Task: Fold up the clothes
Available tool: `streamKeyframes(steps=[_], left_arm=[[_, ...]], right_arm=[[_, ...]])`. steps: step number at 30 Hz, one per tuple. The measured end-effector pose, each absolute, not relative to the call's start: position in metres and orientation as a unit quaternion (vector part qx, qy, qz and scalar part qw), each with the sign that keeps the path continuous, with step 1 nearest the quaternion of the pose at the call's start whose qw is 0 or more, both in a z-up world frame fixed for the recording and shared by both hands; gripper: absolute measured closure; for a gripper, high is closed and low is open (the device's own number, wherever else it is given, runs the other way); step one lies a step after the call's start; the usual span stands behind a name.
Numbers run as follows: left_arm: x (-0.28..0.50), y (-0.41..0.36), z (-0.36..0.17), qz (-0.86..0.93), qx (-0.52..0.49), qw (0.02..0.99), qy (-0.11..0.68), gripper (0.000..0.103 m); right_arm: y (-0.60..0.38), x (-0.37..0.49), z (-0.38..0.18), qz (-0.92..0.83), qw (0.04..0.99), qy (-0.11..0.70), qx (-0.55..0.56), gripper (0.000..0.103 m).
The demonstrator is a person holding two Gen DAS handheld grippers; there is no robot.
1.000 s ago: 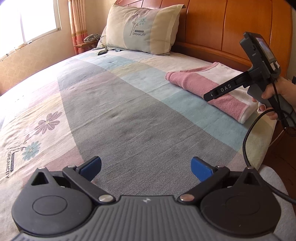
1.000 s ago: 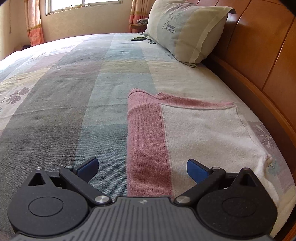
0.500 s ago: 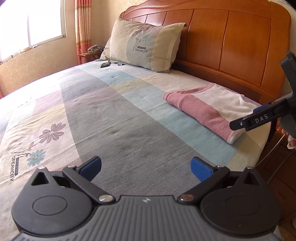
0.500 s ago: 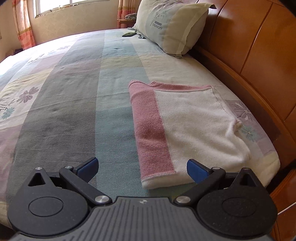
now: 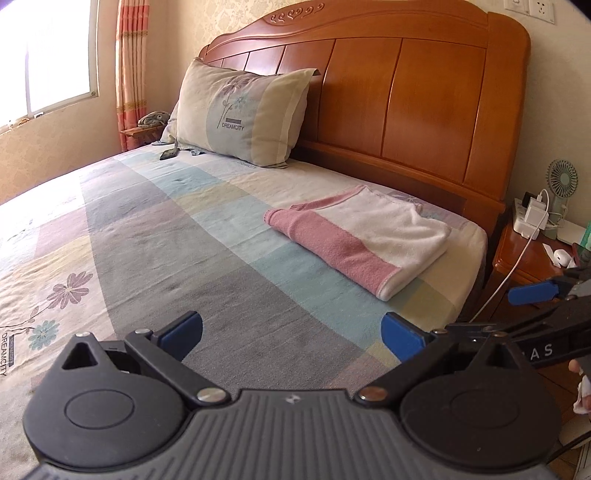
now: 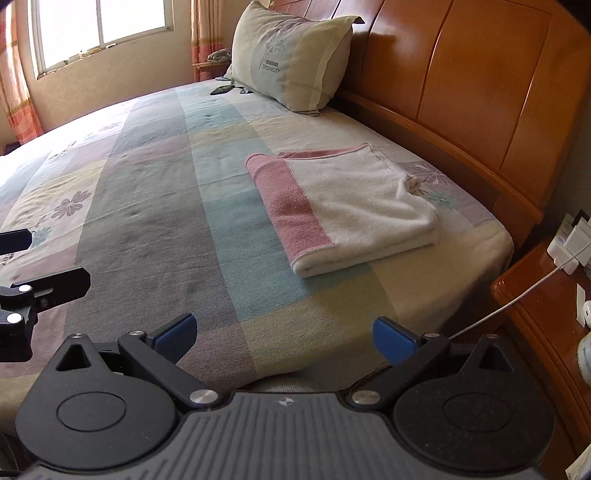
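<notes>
A folded pink and white garment lies flat on the striped bedsheet near the headboard side of the bed. My left gripper hangs open above the sheet, well short of the garment, with nothing between its blue pads. My right gripper is open too, held over the bed's near edge, apart from the garment. In the left wrist view the right gripper shows at the right edge, with one blue pad visible. Part of the left gripper appears at the left edge of the right wrist view.
A pillow leans against the wooden headboard. A dark phone lies beside the pillow. A wooden nightstand to the right holds a charger, a white cable and a small fan. A window is at the far side.
Both grippers have pulled back and risen away from the folded garment, which stays in place. The right gripper has moved off to the right edge of the left wrist view.
</notes>
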State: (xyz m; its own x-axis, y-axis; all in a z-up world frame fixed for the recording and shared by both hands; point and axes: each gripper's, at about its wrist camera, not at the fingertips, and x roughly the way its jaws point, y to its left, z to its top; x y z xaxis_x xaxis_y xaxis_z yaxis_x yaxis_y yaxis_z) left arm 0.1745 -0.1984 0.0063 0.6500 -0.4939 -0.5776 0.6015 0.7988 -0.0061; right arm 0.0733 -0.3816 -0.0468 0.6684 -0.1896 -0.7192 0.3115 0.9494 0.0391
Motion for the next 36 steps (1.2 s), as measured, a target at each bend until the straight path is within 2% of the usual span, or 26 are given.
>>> streamKeyframes(steps=[9,36], left_arm=[[0.156,-0.191,0.009,-0.278,0.079,0.906,0.31,0.001],[0.147,-0.189,0.009,-0.274,0.08,0.903,0.321,0.001]], right_arm=[[-0.368,0.035,-0.042,-0.147,0.916,0.36,0.101,0.0],[-0.357,0.03,-0.036,-0.141,0.921,0.355,0.072,0.0]])
